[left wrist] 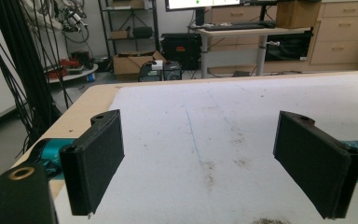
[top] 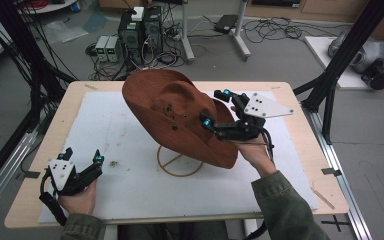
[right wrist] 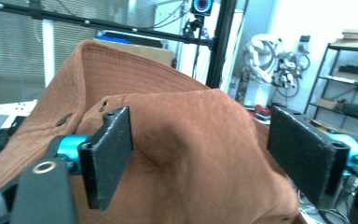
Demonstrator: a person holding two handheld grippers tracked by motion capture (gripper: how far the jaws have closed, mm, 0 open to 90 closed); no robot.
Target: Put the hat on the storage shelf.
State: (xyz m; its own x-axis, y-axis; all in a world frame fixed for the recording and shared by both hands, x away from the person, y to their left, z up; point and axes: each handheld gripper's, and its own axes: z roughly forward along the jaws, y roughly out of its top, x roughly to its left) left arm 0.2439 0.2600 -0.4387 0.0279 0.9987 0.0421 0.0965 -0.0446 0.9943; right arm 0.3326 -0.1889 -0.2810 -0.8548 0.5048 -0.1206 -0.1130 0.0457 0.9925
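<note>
The brown hat (top: pixel 180 112) covers the upper part of the wooden stand (top: pixel 179 164), so what it rests on there cannot be told; the ring base shows below the brim. In the right gripper view the hat runs off the bottom and left edges. Whether the right claw (top: pixel 219 108) touches the brim is unclear. The surface (left wrist: pixel 214 121) is cut by the left gripper view's right and bottom edges.
</note>
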